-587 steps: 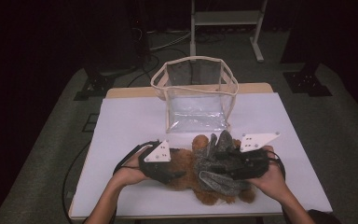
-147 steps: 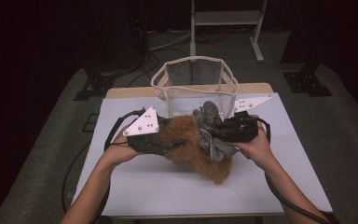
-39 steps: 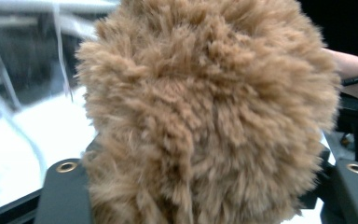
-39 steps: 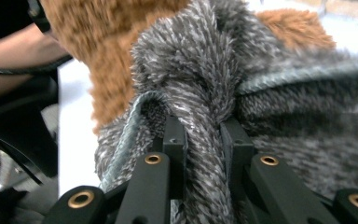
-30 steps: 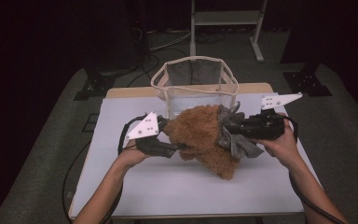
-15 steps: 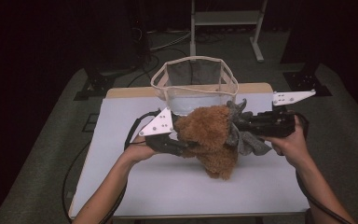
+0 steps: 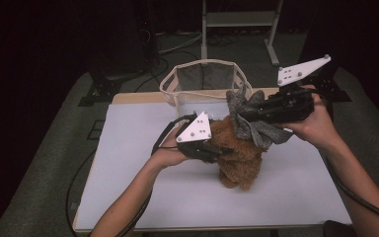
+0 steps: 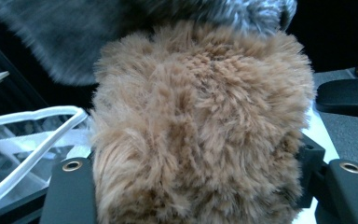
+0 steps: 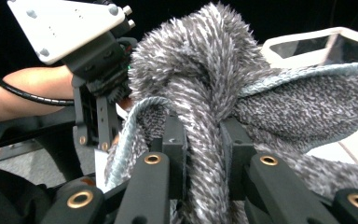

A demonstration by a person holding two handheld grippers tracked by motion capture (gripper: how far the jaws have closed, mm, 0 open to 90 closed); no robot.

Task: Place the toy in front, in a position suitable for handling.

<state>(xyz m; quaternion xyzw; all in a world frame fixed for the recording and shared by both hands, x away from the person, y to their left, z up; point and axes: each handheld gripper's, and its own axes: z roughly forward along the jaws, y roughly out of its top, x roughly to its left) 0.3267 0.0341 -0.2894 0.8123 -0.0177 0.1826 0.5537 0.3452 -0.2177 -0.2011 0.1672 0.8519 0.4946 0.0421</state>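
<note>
While both grippers hold their loads above the table [image 7: 128, 197], the carrying step is in hand. Left gripper [image 7: 216, 151] clamps the brown plush [image 7: 239, 158]; right gripper [image 7: 249, 115] pinches the grey cloth [image 7: 256, 129] tight. Next, both likely go to the basket [image 7: 177, 81] at 12 o'clock.

The white table [image 7: 128, 163] lies bare on its left half and along the near edge — a hand could pass there freely. At the middle the brown plush toy [image 7: 239, 158] hangs with its lower end touching the table, clamped by the left gripper [image 7: 222, 150], blocking the way across. Just above and right of it, the grey cloth [image 7: 251, 123] — pinched in the right gripper [image 7: 244, 116] — hangs against the toy. At the far edge stands the open mesh basket [image 7: 197, 81], its mouth clear on the left, the cloth just beside its right rim. The right strip of table is bare under the right forearm.
</note>
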